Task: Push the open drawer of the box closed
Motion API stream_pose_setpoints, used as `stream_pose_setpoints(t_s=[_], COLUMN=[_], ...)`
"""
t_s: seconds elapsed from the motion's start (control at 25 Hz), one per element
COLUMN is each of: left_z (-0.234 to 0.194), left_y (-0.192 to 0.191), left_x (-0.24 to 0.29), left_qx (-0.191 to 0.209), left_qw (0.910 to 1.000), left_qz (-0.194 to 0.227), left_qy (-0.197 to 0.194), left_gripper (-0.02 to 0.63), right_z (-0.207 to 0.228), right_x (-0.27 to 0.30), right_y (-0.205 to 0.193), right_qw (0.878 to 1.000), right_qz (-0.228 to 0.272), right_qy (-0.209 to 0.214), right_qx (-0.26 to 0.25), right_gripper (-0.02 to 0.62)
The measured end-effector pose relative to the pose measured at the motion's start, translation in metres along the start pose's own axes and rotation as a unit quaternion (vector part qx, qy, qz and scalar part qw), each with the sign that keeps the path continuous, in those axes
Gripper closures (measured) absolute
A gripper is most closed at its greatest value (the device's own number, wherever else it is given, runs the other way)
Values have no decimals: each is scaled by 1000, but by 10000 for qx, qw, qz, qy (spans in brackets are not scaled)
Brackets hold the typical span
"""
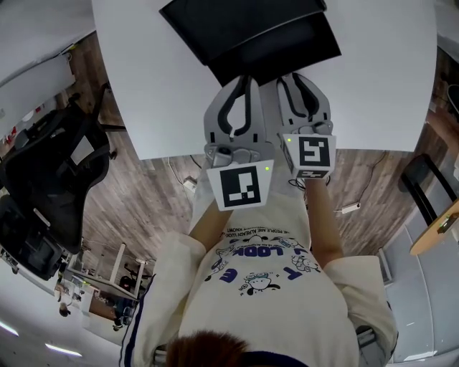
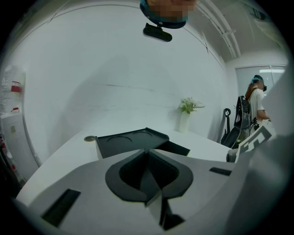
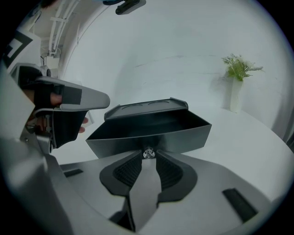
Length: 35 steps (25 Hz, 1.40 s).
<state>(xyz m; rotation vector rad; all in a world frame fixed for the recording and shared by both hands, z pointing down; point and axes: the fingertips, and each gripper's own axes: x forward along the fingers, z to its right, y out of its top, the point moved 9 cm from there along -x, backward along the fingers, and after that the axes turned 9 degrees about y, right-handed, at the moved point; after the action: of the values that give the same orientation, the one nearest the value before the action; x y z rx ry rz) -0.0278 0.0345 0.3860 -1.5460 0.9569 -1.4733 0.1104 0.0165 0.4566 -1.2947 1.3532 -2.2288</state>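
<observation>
Black and matte, the box [image 1: 229, 21] sits at the far middle of the white table [image 1: 380, 86], with its drawer [image 3: 151, 133] pulled out toward you and empty. Your right gripper [image 3: 148, 157] meets the drawer front dead centre, its fingers drawn in narrow around the small clear knob [image 3: 148, 153]. Your left gripper [image 2: 148, 150] has its fingers pressed together on nothing. It is close beside the right one and aimed at the box, though you cannot tell whether it touches.

Push straight along the drawer's line of travel, level with the tabletop. I judge that any sideways lean could cock the drawer in its slot and jam it. The box looks light and the table slick, so the whole thing may slide away instead of closing. Bracing the box body with the left gripper would likely help. Go slowly near the end so the front seats flush.

Around you, a pale vase of greenery [image 3: 236, 92] stands well off near the wall, a dark office chair [image 1: 57, 172] waits on the wood floor [image 1: 150, 201], and a person [image 2: 257, 98] stands far off.
</observation>
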Motion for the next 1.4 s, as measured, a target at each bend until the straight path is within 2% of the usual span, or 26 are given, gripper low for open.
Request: stream_pose_setpoints(t_s=[0.12, 0.44, 1.4], left_z=[0, 1, -18], left_y=[-1, 2, 13], left_x=[0, -1, 11], left_qx=[-22, 1, -185], left_qw=[10000, 10000, 9994], left_qz=[-25, -9, 79], left_qy=[24, 59, 278], left_gripper=[574, 574, 574], right_z=[2, 6, 10], right_x=[0, -2, 39], right_y=[-1, 2, 33], right_qw=[10000, 10000, 9998], right_qz=[22, 84, 126], right_qy=[15, -4, 3], right_qx=[8, -1, -123], right_gripper=[503, 508, 507])
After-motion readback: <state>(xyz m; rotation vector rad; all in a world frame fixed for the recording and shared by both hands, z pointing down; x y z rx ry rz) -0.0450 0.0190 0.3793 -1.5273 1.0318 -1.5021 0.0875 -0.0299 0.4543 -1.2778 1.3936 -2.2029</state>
